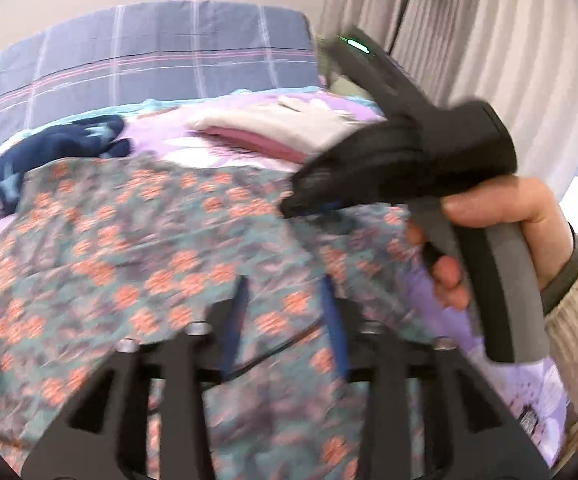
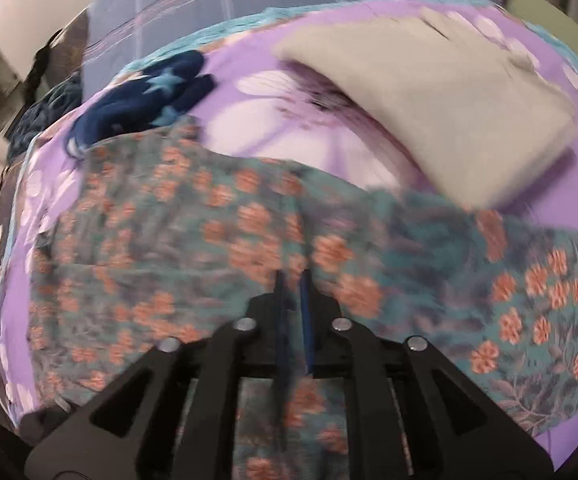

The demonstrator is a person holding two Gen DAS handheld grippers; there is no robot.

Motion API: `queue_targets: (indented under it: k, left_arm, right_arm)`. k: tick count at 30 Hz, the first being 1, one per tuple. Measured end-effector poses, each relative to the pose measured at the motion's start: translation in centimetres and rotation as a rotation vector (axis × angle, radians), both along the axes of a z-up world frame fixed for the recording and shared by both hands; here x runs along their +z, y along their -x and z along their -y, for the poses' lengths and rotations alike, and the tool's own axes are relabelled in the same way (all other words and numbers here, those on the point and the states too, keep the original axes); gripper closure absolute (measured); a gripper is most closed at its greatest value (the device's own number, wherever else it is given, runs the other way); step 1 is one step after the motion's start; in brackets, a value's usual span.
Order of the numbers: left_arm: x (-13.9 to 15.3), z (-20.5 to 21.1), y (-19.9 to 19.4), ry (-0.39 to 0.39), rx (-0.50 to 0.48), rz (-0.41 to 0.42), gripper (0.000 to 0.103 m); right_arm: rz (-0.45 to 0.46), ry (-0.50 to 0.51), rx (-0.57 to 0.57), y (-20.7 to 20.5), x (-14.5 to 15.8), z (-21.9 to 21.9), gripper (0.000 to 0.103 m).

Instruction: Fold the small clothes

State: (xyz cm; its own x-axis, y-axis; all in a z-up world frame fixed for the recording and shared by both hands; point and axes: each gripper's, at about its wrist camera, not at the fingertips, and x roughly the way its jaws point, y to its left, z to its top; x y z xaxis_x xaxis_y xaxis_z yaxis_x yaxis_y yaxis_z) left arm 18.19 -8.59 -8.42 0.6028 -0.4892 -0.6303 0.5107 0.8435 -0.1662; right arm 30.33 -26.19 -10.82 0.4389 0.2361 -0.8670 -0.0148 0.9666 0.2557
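Observation:
A teal garment with orange flowers lies spread on the purple flowered bedspread; it also fills the right wrist view. My left gripper hangs just above it with blue fingers apart and nothing between them. My right gripper has its jaws nearly together over the cloth; blur hides whether cloth is pinched. The right gripper's body shows in the left wrist view, held by a hand.
A folded grey and pink garment lies at the back right. A crumpled navy garment with stars lies at the back left. A checked grey-blue pillow stands behind. Curtains hang to the right.

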Motion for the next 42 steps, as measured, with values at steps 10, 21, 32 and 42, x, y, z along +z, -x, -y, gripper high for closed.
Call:
queue_targets:
  k: [10,21,32,42]
  left_arm:
    - [0.2,-20.3,1.8,-0.111,0.508,0.001,0.046]
    - [-3.6,-29.8,-0.3,0.203,0.640,-0.196,0.063]
    - [-4.1,-28.8,0.4,0.164,0.619,-0.166,0.074]
    - [-4.1,-29.2,0.8,0.172,0.627,-0.160,0.089]
  right_arm:
    - [0.123,-0.016,0.179,6.0,3.0,-2.5,0.075]
    - [0.111,-0.067,0.442,2.1,6.0,-19.3,0.075]
    - [0.036,-0.003,0.633,-2.9,3.4,-37.0,0.058]
    - [0.034,0.056,0.703,-4.4,0.4,-42.4,0.101]
